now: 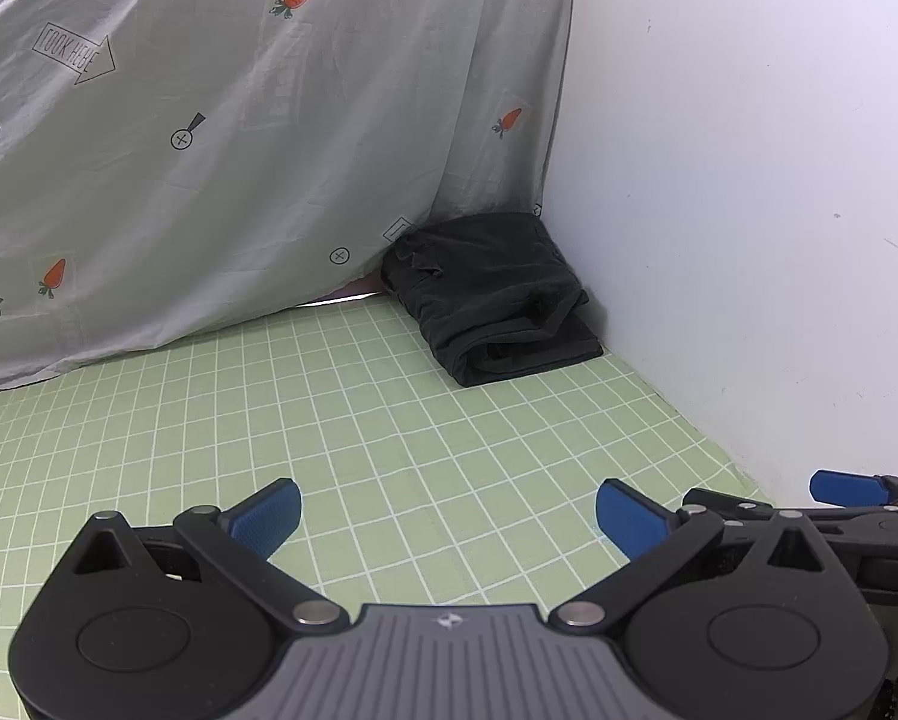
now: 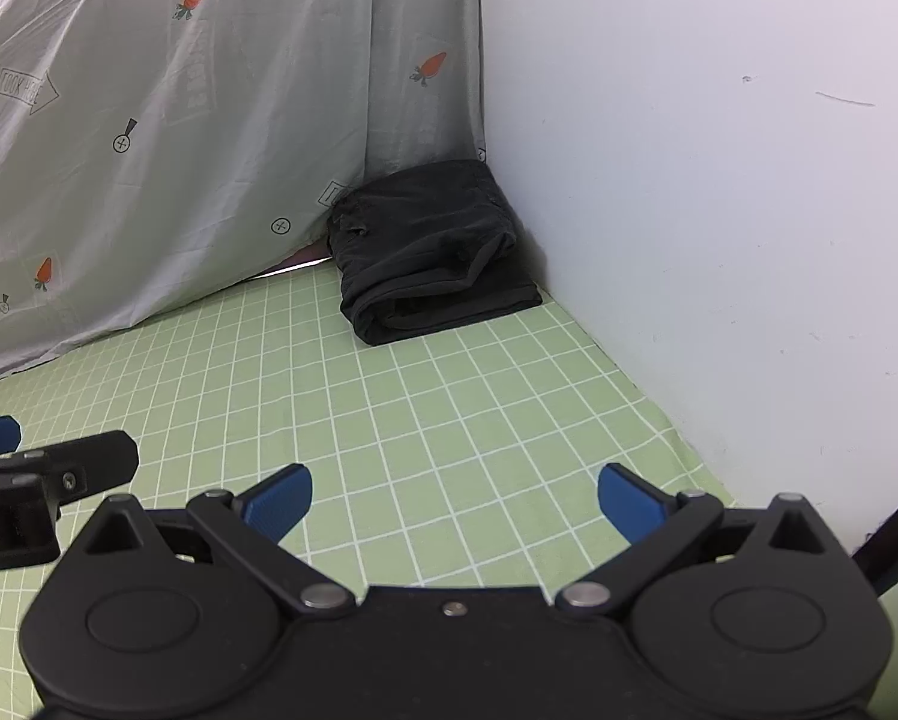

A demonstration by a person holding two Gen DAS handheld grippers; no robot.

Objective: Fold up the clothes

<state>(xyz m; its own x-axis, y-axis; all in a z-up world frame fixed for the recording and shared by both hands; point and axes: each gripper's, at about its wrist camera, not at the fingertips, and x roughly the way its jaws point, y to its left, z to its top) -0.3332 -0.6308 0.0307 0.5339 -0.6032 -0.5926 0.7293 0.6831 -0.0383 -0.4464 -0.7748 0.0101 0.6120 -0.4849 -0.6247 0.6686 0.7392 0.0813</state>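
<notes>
Left wrist view: left gripper [image 1: 447,513] spread wide, holding nothing, hovering low over the green checked sheet [image 1: 341,420]. Black garment [image 1: 490,294] already folded into a compact bundle, tucked in the far corner against the white wall [image 1: 749,180] and the carrot-print curtain [image 1: 209,150], well ahead and slightly right. Probably between garments or finished; next move likely calls for fetching another piece, none visible here.

Right wrist view: right gripper [image 2: 452,504] likewise released and empty. Same bundle well ahead, slightly left of centre, untouched by either claw.
</notes>
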